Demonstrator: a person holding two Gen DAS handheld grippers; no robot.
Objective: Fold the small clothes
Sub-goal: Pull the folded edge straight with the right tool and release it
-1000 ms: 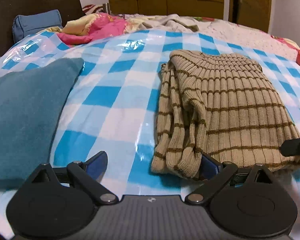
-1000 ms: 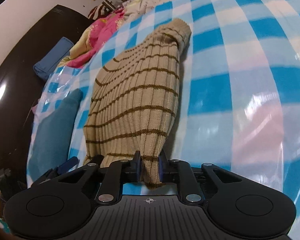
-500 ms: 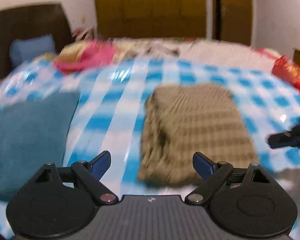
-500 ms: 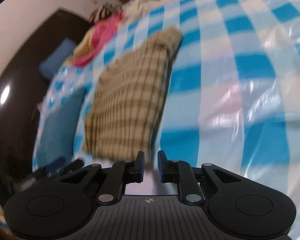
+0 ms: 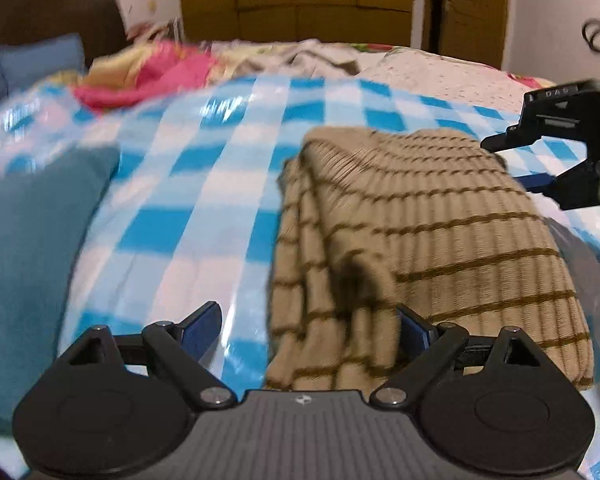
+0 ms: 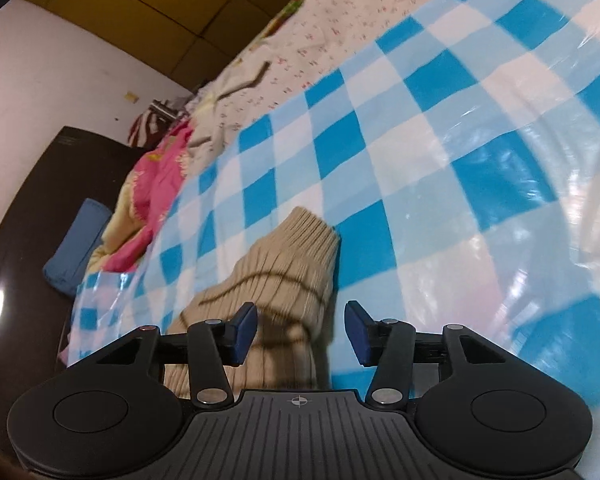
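Sweater (image 5: 440, 216): tan ribbed knit with thin brown stripes, folded, flat on checked sheet (image 5: 204, 184), right of centre in left wrist view; bunched fold along its left edge; near edge blurred. In right wrist view only a cuffed corner shows (image 6: 300, 248), lying on the sheet ahead of the fingers.

Left gripper (image 5: 306, 330): jaws spread wide, low over the near left corner of the sweater; right pad (image 5: 414, 330) at the fabric's bunched edge, contact unclear; left pad (image 5: 200, 328) over bare sheet. Nothing pinched.

Right gripper (image 6: 300, 332): jaws opening, blue pads apart; sweater fabric lies beneath and between them, pads not pressing on it. Also seen from the left wrist view at the sweater's far right edge (image 5: 560, 160).

Sheet: glossy plastic, blue-and-white checks, spread over the bed.

Teal pillow (image 5: 32, 240): left of the sweater, well apart, on the sheet.

Blue pillow (image 5: 36, 60): far left, against dark headboard (image 5: 52, 8).

Pink bedding (image 5: 140, 80): crumpled beyond the sheet's far edge.

Wardrobe (image 5: 300, 0): yellow-brown, behind the bed.
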